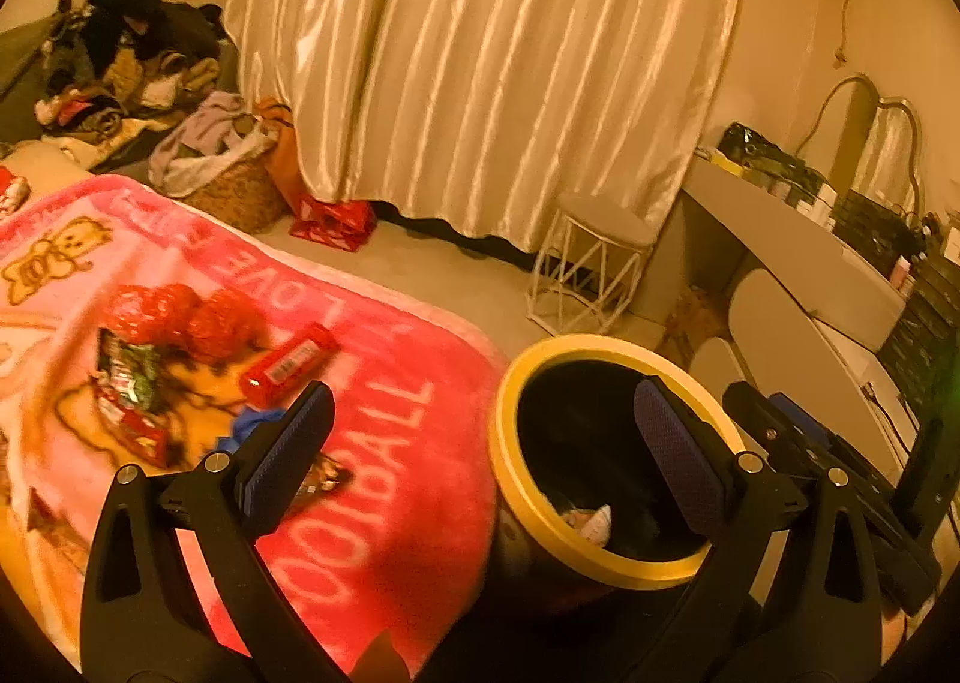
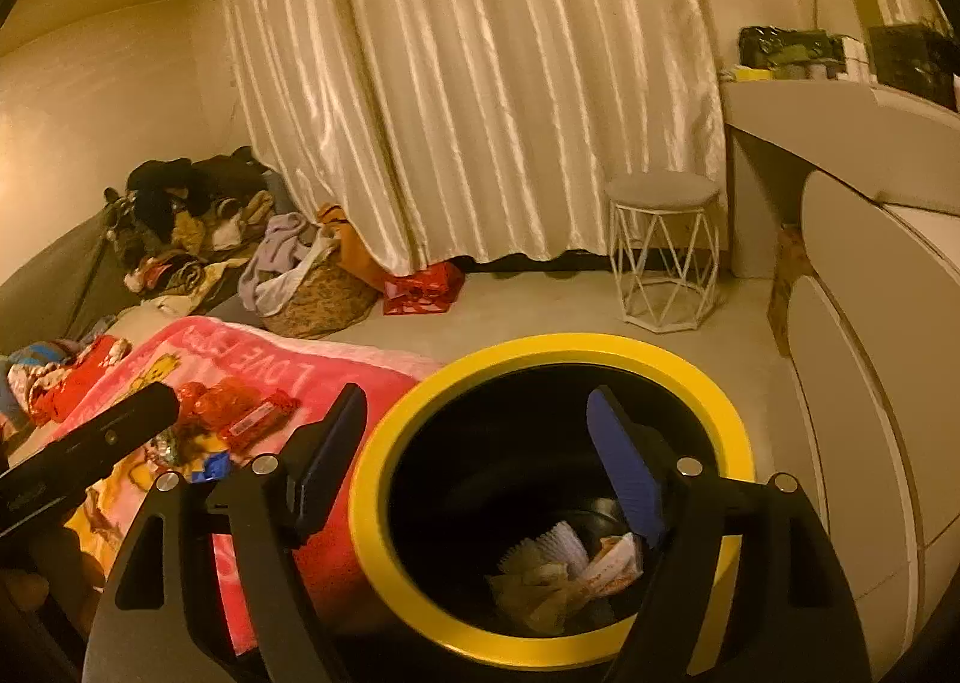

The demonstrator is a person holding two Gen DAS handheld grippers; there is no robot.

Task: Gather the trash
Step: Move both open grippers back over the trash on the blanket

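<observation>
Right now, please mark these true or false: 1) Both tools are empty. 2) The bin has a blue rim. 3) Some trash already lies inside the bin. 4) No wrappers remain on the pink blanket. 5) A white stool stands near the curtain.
1) True: the left tool and the right tool are open, with nothing between the fingers.
2) False: the bin has a yellow rim.
3) True: crumpled wrappers lie at its bottom.
4) False: a red wrapper and other pieces lie on the pink blanket.
5) True: the white stool stands before the curtain.
</observation>
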